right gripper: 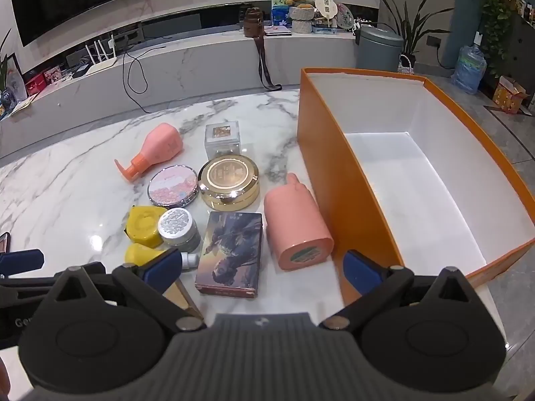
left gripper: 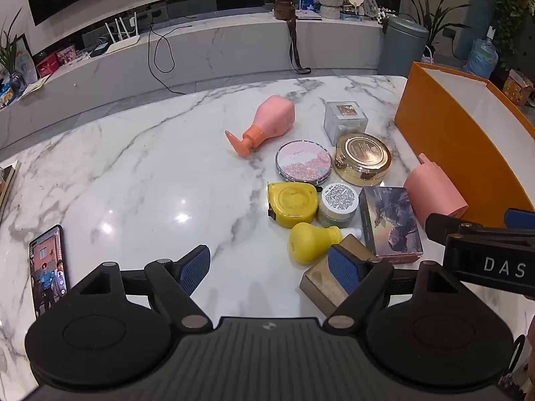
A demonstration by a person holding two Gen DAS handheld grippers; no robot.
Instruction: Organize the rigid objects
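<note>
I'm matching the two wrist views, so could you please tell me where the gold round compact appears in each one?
Left wrist: the gold round compact lies right of centre, beside the pink floral compact.
Right wrist: it lies left of centre, again right of the floral compact.
Shared landmark: the orange box, to the right of it in both views.
</note>
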